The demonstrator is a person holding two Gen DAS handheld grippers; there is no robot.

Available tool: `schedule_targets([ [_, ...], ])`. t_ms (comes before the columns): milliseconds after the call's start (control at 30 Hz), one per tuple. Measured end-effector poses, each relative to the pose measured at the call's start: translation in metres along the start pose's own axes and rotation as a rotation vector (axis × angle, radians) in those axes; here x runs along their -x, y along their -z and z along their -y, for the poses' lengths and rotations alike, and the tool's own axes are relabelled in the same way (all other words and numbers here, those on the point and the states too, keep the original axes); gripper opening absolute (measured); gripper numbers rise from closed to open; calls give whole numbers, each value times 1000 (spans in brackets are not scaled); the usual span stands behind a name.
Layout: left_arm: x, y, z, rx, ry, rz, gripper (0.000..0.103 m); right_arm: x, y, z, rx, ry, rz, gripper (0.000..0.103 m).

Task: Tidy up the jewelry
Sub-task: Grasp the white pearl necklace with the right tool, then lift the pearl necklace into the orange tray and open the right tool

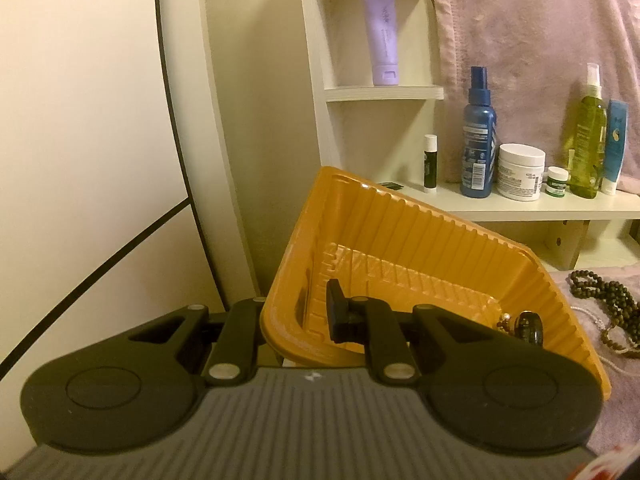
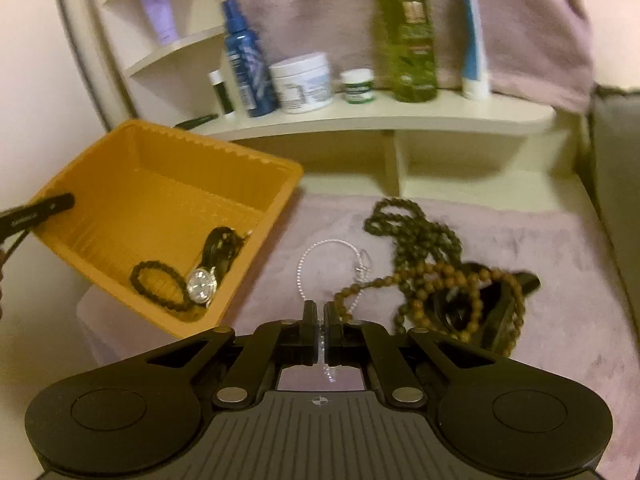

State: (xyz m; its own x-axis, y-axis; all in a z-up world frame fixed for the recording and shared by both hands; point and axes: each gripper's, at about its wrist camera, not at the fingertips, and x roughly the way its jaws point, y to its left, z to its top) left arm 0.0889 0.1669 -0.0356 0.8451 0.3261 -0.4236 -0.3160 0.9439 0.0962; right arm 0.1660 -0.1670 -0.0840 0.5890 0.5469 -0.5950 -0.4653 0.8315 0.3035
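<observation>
- Two grippers are at work: your right gripper (image 2: 321,322) is pressed together on a thin silver chain (image 2: 306,264), and your left gripper (image 1: 304,312) pinches the near wall of the orange tray (image 2: 168,184), holding it tilted.
- Nearest your right jaws, a short tail of the chain hangs below the pads; the rest loops away ahead of them over the pink cloth (image 2: 540,248), its long axis running roughly straight out from the gripper.
- Just right of that chain lies a tangle of brown bead strands (image 2: 424,264); one strand passes close beside the right finger, so I judge it could snag as you lift.
- Left of your right gripper, and slightly ahead, sits the tray, with a dark bead bracelet (image 2: 160,284) and a wristwatch (image 2: 202,282) gathered in its low corner.
- That leftward offset is what the coming move turns on: carry the chain left over the tray's near rim. Your right hand is the one holding it; the left only steadies the tray.
- Farthest back, bottles and jars stand on the white shelf (image 2: 460,116).
</observation>
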Motion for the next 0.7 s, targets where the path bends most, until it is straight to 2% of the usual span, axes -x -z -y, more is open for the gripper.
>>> schedule_targets([
  [167, 1, -1, 0, -5, 4, 2, 14, 16, -2, 3, -63, -43, 75, 2],
  [367, 1, -1, 1, -9, 4, 6, 14, 41, -33, 6, -68, -61, 159, 2],
  [700, 0, -2, 1, -11, 9, 1, 14, 69, -75, -9, -22, -82, 221, 2],
])
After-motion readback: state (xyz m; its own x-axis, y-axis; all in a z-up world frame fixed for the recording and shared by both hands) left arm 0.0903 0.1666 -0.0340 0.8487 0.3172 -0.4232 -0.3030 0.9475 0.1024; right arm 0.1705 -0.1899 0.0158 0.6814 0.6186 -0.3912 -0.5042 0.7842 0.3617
